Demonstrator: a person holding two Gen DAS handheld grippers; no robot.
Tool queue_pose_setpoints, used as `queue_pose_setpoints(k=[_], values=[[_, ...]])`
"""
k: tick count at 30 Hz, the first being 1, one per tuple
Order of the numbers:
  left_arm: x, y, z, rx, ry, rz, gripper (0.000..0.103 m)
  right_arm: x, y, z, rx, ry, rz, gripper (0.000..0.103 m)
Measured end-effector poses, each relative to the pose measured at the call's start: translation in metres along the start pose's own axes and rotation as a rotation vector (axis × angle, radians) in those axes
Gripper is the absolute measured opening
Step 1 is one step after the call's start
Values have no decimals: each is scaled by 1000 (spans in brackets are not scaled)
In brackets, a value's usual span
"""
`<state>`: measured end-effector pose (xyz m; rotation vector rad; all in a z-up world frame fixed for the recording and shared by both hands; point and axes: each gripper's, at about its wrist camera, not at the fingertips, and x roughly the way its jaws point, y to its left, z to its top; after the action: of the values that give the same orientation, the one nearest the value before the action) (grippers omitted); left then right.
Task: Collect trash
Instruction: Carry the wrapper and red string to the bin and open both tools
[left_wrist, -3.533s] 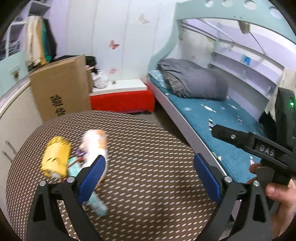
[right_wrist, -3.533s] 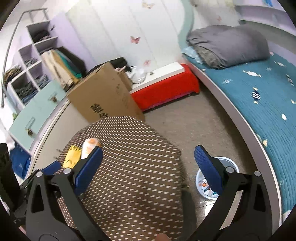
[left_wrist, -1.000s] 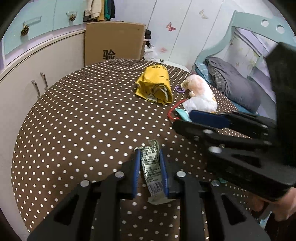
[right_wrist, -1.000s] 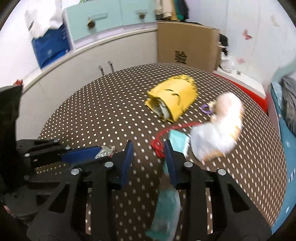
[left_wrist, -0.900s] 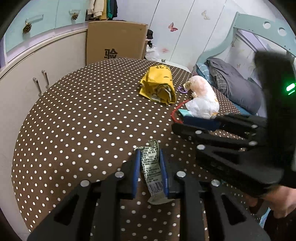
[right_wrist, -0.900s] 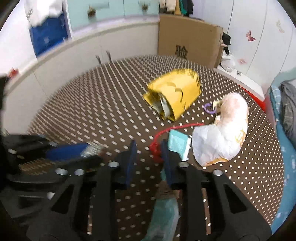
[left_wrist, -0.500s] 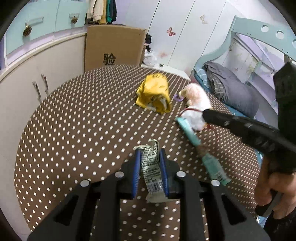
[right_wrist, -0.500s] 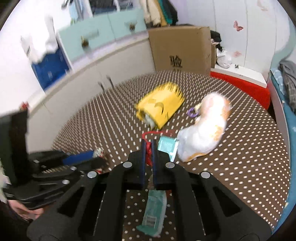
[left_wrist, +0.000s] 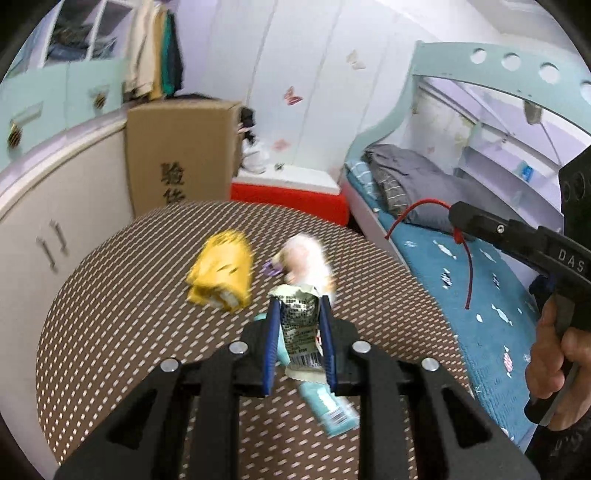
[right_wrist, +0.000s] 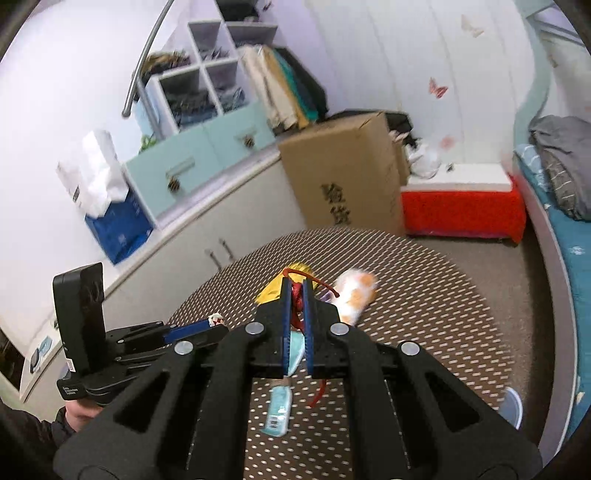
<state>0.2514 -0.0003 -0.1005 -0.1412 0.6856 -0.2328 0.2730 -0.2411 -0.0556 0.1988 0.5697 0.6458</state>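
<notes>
Wrapper (left_wrist: 300, 325) sits clamped in my left gripper (left_wrist: 299, 325) at frame centre; my right gripper (right_wrist: 296, 314) pinches the red cord (right_wrist: 295, 291). Below both, the dotted table (left_wrist: 122, 295) lies open at lower left, while the teal packet (right_wrist: 279, 410) rests near its front edge.

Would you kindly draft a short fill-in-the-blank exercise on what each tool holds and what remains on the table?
1. The left tool is shut on a crumpled ____ with a barcode.
2. The right tool is shut on a cord whose colour is ____.
3. The teal packet lies on the ____ tablecloth.
4. The bag on the table is ____ in colour.

Missing words: wrapper; red; dotted; yellow
</notes>
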Motion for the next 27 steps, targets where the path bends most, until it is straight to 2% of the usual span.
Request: queue_pose_setpoints(k=[5, 9, 15, 21, 27], values=[[10, -44, 18, 64, -13, -53, 20, -41, -36, 6, 45, -63, -69, 6], [27, -88, 29, 110, -8, -111, 20, -75, -81, 5, 114, -105, -143, 6], [59, -147, 40, 159, 23, -194, 20, -102, -152, -13, 234, -109, -223, 6], [105, -201, 40, 194, 86, -260, 20, -94, -225, -50, 359, -45, -306, 6], [157, -239, 29, 238, 179, -288, 20, -51, -306, -114, 544, 70, -349, 6]])
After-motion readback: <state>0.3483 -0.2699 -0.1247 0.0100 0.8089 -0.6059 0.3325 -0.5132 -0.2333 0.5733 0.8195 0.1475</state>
